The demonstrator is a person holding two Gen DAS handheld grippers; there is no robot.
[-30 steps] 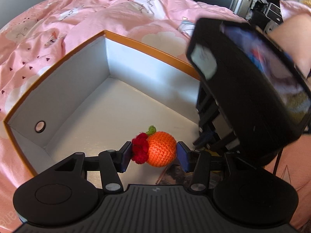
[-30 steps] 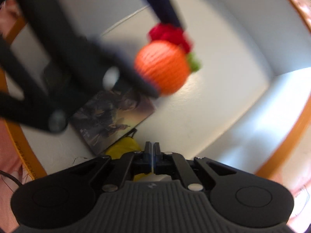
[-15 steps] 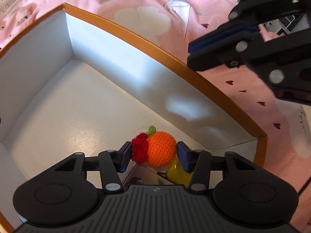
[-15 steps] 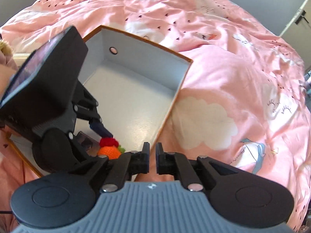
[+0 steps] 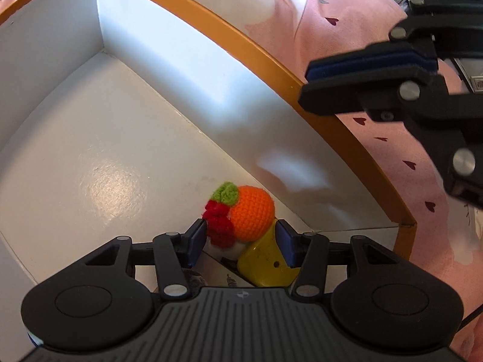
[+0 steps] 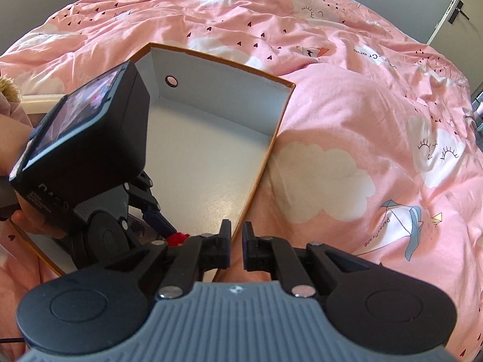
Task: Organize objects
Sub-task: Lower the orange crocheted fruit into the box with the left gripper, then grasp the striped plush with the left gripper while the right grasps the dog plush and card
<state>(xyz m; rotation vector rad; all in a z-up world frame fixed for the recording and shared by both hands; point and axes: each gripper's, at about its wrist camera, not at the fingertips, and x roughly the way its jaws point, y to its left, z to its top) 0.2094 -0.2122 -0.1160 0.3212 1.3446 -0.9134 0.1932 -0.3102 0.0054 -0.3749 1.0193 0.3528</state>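
A crocheted orange ball with red and green trim (image 5: 246,218) lies inside the white box with an orange rim (image 5: 338,126), resting on a yellow object (image 5: 265,264) in the near corner. My left gripper (image 5: 240,242) is open, its pads apart on either side and just behind the ball. My right gripper (image 6: 237,247) is nearly shut and empty, held above the box's right rim; it also shows in the left wrist view (image 5: 371,69). In the right wrist view only the ball's red trim (image 6: 178,238) shows past the left gripper's body.
The box (image 6: 211,150) sits on a pink patterned duvet (image 6: 362,120). A dark printed card (image 5: 196,277) lies under the left fingers in the box. The box's far wall has a round hole (image 6: 172,80).
My left gripper has opened and let the ball go onto the yellow object. My right gripper has lifted out of the box and back over its right rim.
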